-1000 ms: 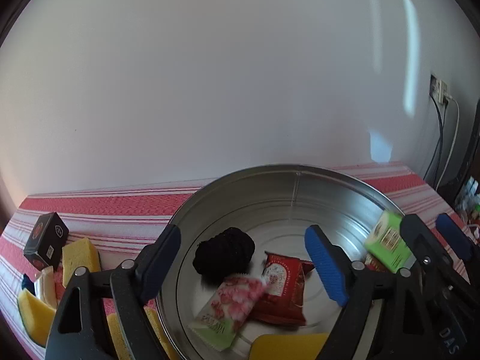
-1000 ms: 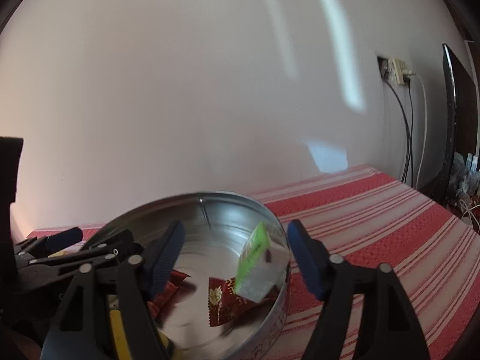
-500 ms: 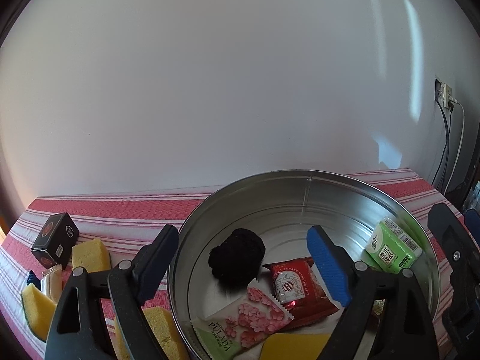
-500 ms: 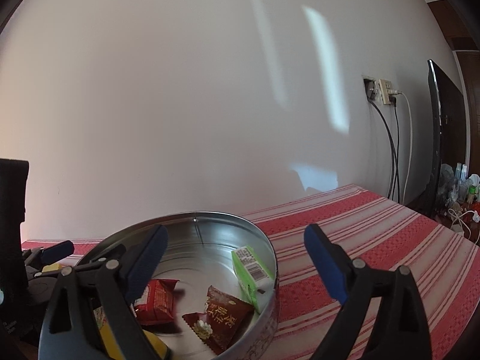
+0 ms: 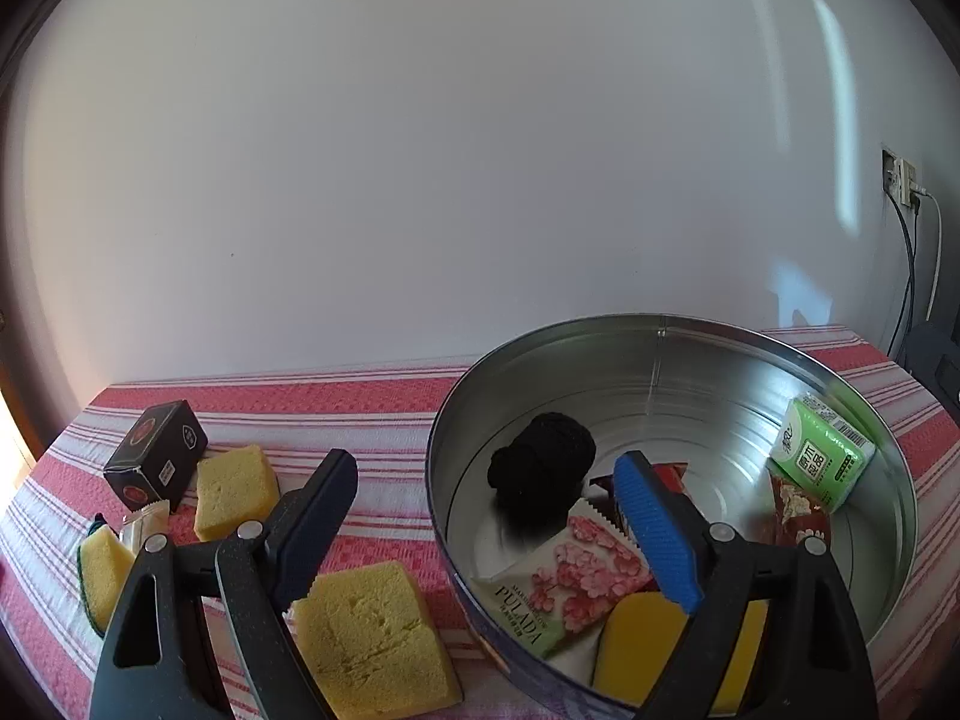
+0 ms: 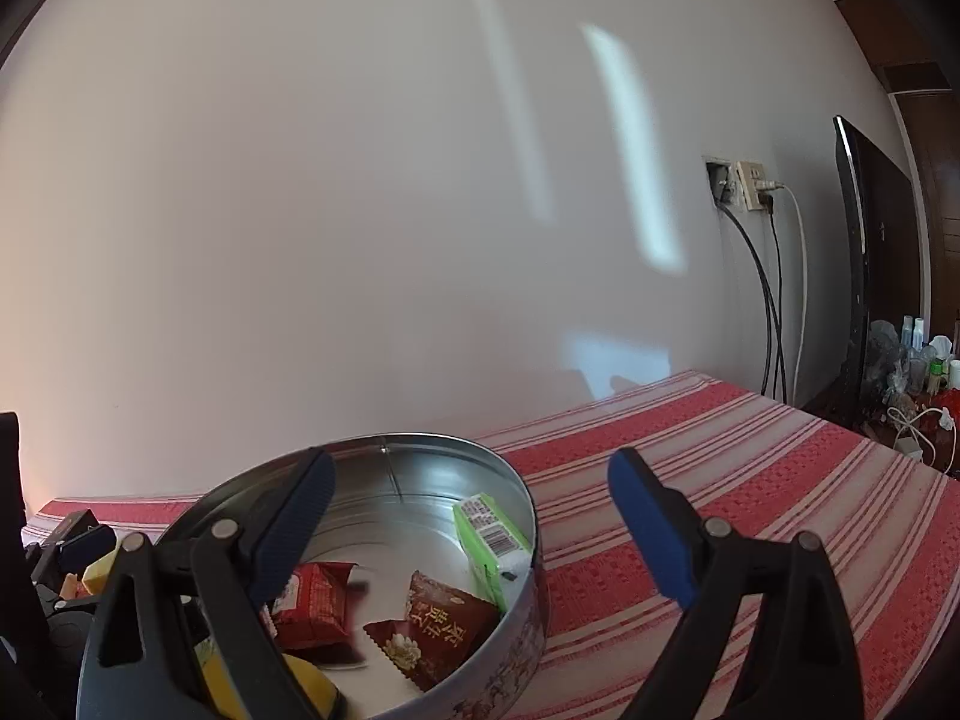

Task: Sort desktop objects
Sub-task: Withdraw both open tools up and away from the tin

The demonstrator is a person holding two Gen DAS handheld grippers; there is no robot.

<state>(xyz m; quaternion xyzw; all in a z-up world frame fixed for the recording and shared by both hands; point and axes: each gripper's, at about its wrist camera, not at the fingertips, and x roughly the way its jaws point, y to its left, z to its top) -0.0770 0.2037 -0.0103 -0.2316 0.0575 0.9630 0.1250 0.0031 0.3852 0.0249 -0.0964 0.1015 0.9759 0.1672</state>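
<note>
Left tool (image 5: 486, 516): its jaws are spread wide with nothing between them, hanging above the near-left rim of the tin.
Right tool (image 6: 471, 519): its jaws are spread wide and hold nothing; its left finger stands over the tin and its right finger over bare striped cloth.
Round metal tin (image 5: 660, 336): ahead and to the right of the left tool; below and to the left of the right tool (image 6: 420, 438).
Inside the tin: a black knitted ball (image 5: 543, 468) just ahead between the left tool's fingers, a pink flowered packet (image 5: 570, 582) leaning at the near wall, a yellow sponge piece (image 5: 639, 636) under the left tool's right finger, a green tissue pack (image 5: 822, 459) propped against the far-right wall, a red snack packet (image 6: 315, 603) and a dark red packet (image 6: 429, 630).
On the tabletop (image 6: 750, 480): a large yellow sponge (image 5: 372, 642) just under the left tool's left finger, a smaller yellow sponge (image 5: 234, 489) ahead-left, a black box (image 5: 156, 462) touching it beyond.
Far left edge: a green-backed sponge (image 5: 102, 570) beside a small pale packet (image 5: 144, 525).
</note>
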